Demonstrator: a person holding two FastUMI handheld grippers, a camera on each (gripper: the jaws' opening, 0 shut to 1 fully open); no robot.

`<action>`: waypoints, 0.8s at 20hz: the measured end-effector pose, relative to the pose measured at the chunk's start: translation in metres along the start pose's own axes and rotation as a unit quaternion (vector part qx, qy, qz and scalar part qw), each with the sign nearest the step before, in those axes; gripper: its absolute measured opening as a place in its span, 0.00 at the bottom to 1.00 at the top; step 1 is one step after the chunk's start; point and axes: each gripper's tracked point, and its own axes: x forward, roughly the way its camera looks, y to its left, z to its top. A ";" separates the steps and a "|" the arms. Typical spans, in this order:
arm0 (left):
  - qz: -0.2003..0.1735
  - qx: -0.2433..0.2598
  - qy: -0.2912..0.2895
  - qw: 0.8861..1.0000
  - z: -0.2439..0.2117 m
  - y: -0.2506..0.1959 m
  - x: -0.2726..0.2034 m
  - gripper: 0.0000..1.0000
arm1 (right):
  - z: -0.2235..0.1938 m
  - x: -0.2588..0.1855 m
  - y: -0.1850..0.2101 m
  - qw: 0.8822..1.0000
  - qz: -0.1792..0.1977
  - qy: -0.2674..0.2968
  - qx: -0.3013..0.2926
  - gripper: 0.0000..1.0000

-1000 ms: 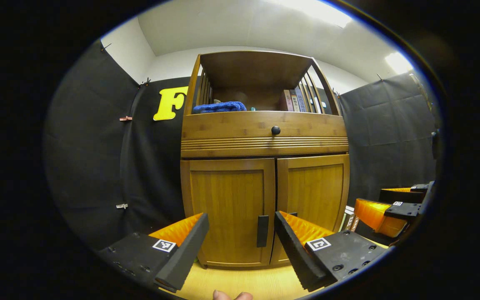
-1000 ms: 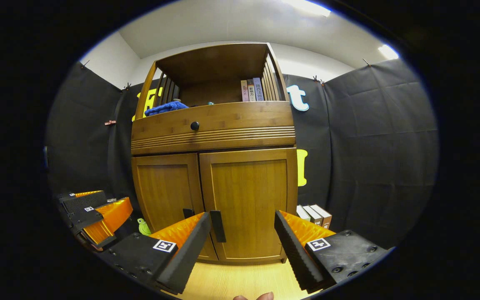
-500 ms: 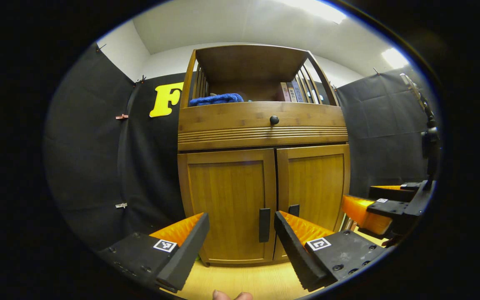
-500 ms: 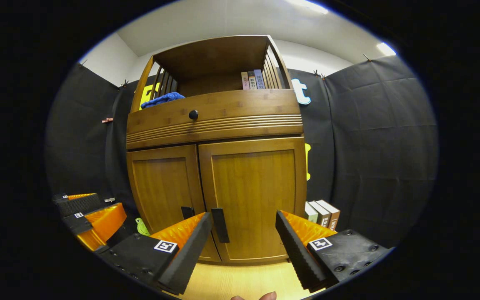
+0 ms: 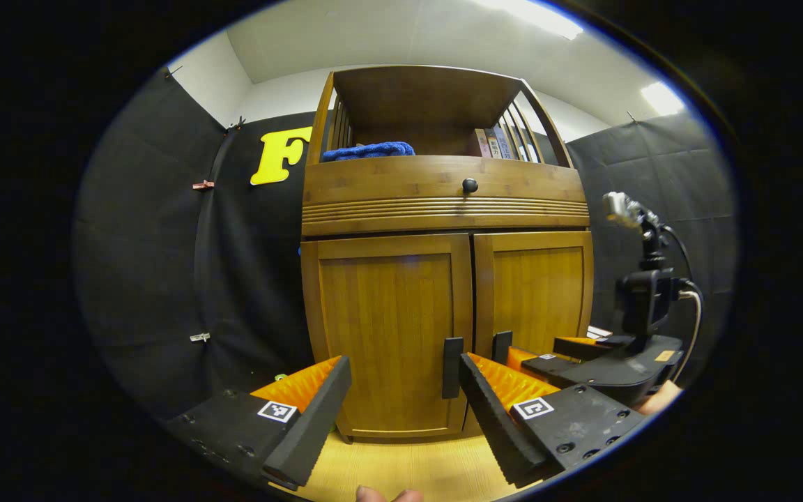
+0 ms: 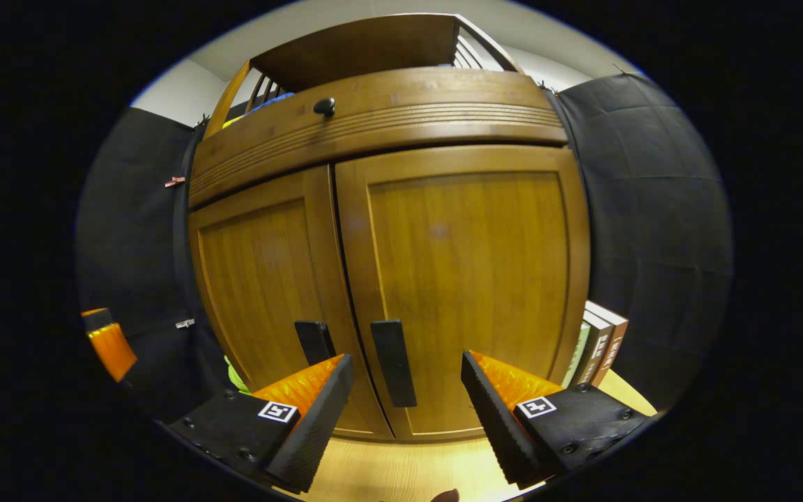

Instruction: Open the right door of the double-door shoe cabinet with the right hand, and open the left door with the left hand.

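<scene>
The wooden shoe cabinet has both doors closed. In the right gripper view the right door [image 6: 468, 279] looms close, and its black handle [image 6: 394, 362] lies between the fingers of my open right gripper [image 6: 405, 411], a little ahead of them. The left door's handle [image 6: 314, 341] is just left of it. In the left gripper view my left gripper [image 5: 401, 411] is open, farther back, with the left door [image 5: 387, 321] and its black handle [image 5: 452, 357] ahead. The right gripper [image 5: 583, 359] appears there near the right door's handle [image 5: 501, 346].
A drawer with a black knob [image 5: 470, 185] sits above the doors. The open top shelf holds a blue cloth [image 5: 368, 150] and books [image 5: 495, 145]. More books [image 6: 600, 341] stand on the wooden floor [image 6: 401, 474] right of the cabinet. A small green thing [image 6: 234, 376] lies at its left foot.
My right gripper has moved forward, close to the right door, so its handle now sits between the fingers. My left gripper has shifted only slightly. Both doors stay closed.
</scene>
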 end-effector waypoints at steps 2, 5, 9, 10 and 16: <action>-0.002 0.001 0.003 1.000 -0.006 0.007 0.003 0.97 | -0.011 0.016 0.003 1.000 -0.005 0.005 -0.011 0.98; 0.004 0.002 0.007 1.000 -0.014 0.018 0.006 0.97 | -0.018 0.035 0.005 1.000 -0.011 0.011 -0.006 0.92; 0.013 -0.002 0.014 1.000 -0.022 0.029 0.002 0.94 | -0.029 0.046 0.001 0.999 -0.031 0.030 -0.007 0.77; 0.014 -0.002 0.016 1.000 -0.023 0.031 0.001 0.97 | -0.029 0.047 0.003 0.999 -0.028 0.032 -0.002 0.65; 0.015 -0.006 0.019 1.000 -0.023 0.034 -0.005 0.97 | -0.033 0.051 0.003 0.998 -0.032 0.047 -0.001 0.35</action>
